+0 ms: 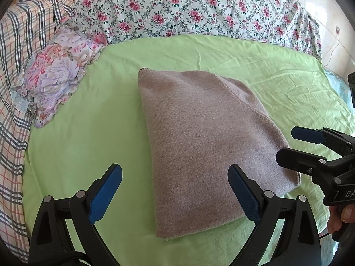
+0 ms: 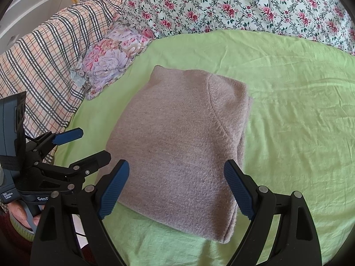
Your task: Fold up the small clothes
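Note:
A mauve-grey knit sweater (image 1: 199, 146) lies folded into a compact rectangle on the green sheet (image 1: 77, 144); it also shows in the right wrist view (image 2: 177, 150). My left gripper (image 1: 175, 190) is open and empty, held just above the sweater's near left edge. My right gripper (image 2: 177, 188) is open and empty, over the sweater's near edge. The right gripper also shows at the right of the left wrist view (image 1: 295, 146), beside the sweater's right edge. The left gripper shows at the left of the right wrist view (image 2: 88, 144).
The green sheet (image 2: 288, 133) covers a bed. A floral quilt (image 1: 188, 6) lies along the far side, a plaid blanket (image 1: 20, 66) on the left, and a small flowered pillow (image 1: 55, 73) between them. A wall with a cable (image 1: 335, 46) is at far right.

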Demonstrator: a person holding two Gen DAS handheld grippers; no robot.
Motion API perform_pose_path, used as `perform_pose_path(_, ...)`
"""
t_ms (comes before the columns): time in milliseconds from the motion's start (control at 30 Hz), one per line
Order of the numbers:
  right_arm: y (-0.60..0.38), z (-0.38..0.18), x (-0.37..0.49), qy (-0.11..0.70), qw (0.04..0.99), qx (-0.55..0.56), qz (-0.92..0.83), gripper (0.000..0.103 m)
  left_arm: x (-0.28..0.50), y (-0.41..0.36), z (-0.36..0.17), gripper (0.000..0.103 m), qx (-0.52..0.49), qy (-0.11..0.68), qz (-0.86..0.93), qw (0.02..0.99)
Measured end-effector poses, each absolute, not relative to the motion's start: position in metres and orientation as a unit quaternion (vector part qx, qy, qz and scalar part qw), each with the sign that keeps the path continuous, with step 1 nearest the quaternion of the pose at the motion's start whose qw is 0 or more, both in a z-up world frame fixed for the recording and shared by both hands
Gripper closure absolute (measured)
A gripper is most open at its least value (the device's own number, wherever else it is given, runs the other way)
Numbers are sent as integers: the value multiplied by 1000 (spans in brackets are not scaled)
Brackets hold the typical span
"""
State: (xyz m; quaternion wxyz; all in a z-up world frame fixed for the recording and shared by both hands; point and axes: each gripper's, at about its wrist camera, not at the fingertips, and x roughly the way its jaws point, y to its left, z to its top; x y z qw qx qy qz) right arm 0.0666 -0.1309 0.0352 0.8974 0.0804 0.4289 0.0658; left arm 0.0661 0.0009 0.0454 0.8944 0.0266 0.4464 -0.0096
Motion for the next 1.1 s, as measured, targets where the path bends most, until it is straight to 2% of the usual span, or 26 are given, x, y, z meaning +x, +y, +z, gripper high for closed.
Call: perform_pose_path(1100, -145, 27, 81, 431, 897, 91, 46, 16, 90, 22, 42, 8, 14, 444, 16, 896)
